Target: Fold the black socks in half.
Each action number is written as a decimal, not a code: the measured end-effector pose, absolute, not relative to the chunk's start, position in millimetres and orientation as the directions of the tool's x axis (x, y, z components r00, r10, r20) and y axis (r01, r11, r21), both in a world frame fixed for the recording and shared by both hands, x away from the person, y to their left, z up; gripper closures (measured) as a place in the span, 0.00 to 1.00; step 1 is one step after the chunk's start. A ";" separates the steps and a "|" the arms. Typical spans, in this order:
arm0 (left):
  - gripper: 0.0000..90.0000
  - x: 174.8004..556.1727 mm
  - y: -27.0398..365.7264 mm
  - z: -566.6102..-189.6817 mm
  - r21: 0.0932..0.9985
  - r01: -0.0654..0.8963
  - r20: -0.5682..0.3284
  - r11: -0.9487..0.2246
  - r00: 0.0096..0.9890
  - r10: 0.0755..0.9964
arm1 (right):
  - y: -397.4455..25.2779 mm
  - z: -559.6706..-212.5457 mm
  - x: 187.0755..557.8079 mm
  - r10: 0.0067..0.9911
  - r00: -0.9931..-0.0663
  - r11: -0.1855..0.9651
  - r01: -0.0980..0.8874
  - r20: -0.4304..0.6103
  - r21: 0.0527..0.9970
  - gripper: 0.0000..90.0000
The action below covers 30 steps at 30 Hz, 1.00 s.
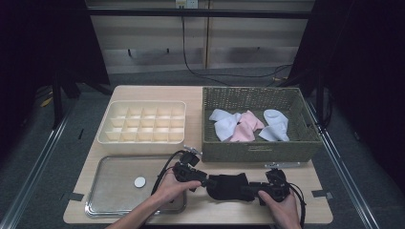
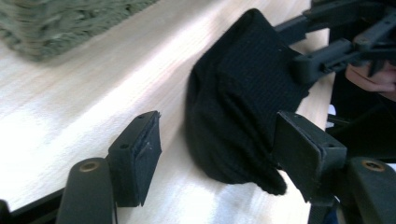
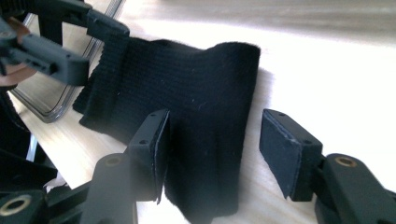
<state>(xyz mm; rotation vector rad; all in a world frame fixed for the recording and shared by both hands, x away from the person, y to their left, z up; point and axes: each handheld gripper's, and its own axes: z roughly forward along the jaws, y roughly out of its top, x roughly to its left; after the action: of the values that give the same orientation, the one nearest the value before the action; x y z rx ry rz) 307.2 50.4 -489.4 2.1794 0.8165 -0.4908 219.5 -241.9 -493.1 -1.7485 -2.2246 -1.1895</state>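
The black sock (image 1: 228,186) lay bunched near the table's front edge, just before the wicker basket (image 1: 260,150), between the two grippers, likely so each could take an end and fold it. The left gripper (image 2: 217,149) stood with its jaws spread around one end, not clamped. The right gripper (image 3: 212,147) likewise stood parted over the other end; whether its pads (image 3: 158,149) pressed the cloth was hard to tell.
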 end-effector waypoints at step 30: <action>0.62 303.0 48.2 -495.4 0.518 0.666 -0.580 -0.536 0.734 0.353 | -246.6 -493.2 226.8 0.759 -0.339 -0.012 0.846 0.556 0.533 0.89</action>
<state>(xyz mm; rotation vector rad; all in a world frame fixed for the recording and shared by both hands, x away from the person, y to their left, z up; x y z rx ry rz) 303.0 48.2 -495.4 2.1769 0.7651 -0.5316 226.8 -246.6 -493.2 -1.7417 -2.1327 -1.2846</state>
